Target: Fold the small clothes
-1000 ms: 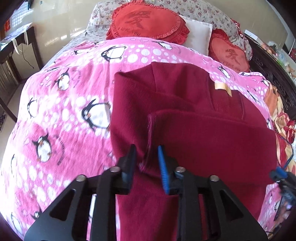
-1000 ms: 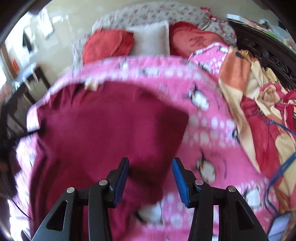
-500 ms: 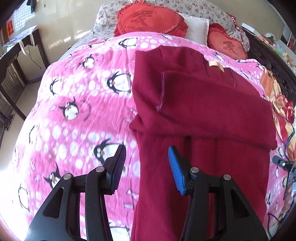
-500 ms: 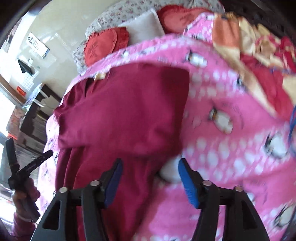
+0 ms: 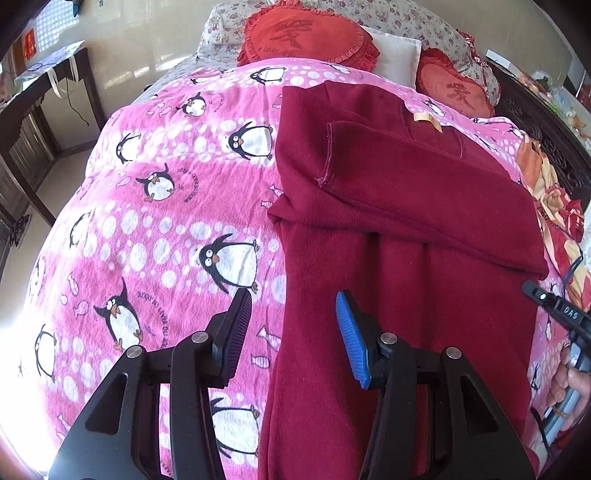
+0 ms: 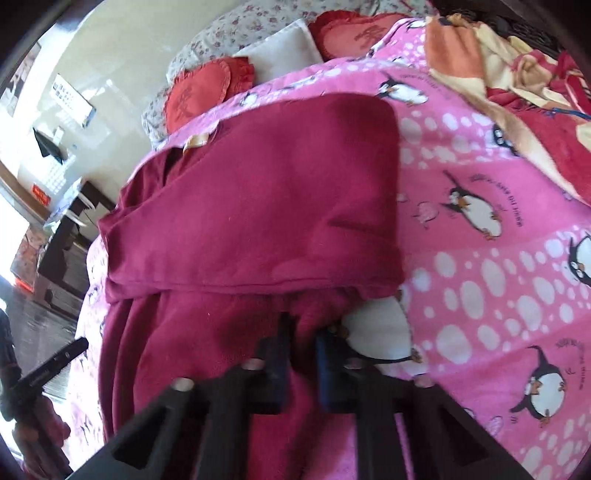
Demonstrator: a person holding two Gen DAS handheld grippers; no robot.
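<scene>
Right hand-held gripper [image 6: 301,354] pinches sweater [image 6: 258,206]; left [image 5: 291,325] gapes empty.

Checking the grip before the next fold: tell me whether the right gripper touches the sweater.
Touching. The right wrist view shows the right gripper closed on the maroon sweater's edge.

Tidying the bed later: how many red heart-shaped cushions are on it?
2: one large red heart-shaped cushion at the head, a smaller one right of the white pillow. Others may be hidden.

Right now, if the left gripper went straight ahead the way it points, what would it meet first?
Probably the left edge of the maroon garment: the left gripper, jaws open, straddles that edge, with the pink blanket under its left finger. Depth is unclear, so either could come first.
</scene>
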